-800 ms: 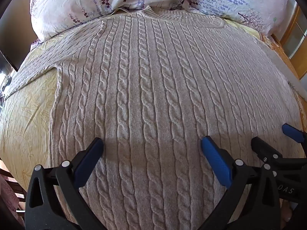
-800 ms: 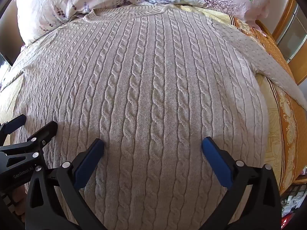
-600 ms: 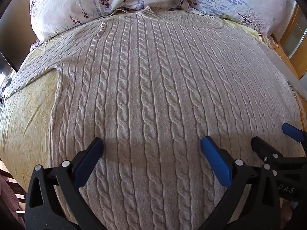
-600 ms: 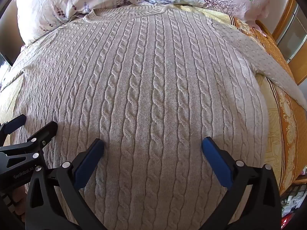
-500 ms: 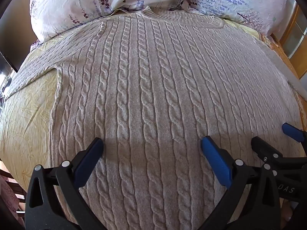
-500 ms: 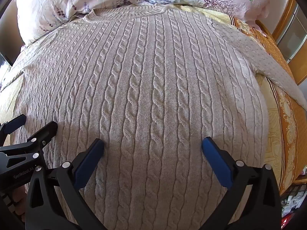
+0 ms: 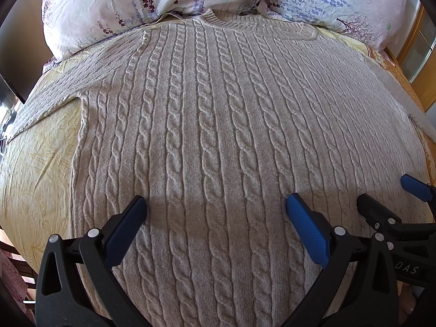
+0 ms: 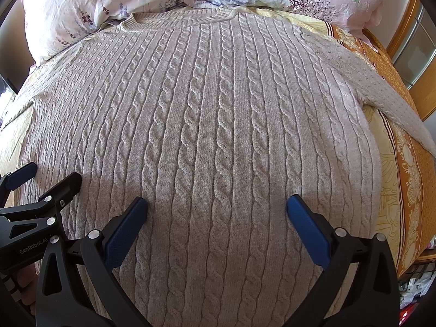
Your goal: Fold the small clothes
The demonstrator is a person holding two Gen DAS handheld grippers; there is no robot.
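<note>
left wrist view looks down on a beige cable-knit wool sweater point(image 7: 212, 141) spread flat, front up, on a bed with a pale yellow patterned sheet point(image 7: 35, 163), its ribbed collar point(image 7: 245, 24) touching two floral white pillows point(image 7: 114, 2). the left gripper point(image 7: 215, 207) hangs over the lower body of the sweater with its blue-padded jaws spread wide and nothing between them; the right gripper point(image 8: 216, 208) hangs just beside it, equally wide and empty.

risk, as i judge it: the knit is thick and loose, so a pinch may catch only the top layer, or drag the whole garment and wrinkle the sheet. the two grippers are close, so crossing paths could knock them together.

room: the left sleeve point(image 7: 51, 92) runs out toward the bed edge, the right sleeve point(image 8: 392, 100) drapes over the orange patterned border point(image 8: 408, 179). bare sheet shows on both sides; the pillows limit room past the collar.
</note>
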